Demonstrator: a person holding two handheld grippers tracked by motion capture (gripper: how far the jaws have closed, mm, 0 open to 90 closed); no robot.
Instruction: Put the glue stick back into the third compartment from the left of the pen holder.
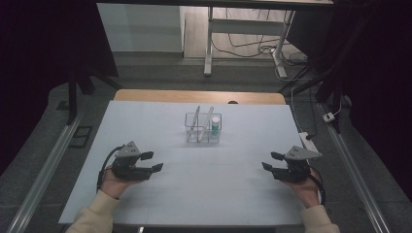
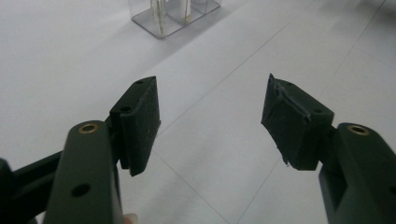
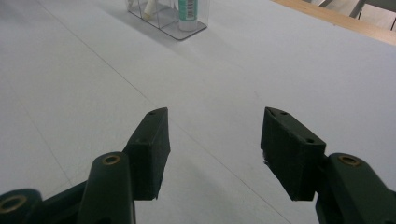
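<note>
Clear organiser (image 1: 203, 128) mid-table, well beyond both open tongs, between them

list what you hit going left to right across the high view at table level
left gripper with fingers open → clear organizer holding two white sticks and a green-capped tube → right gripper with fingers open → white power strip at the table's right edge
</note>
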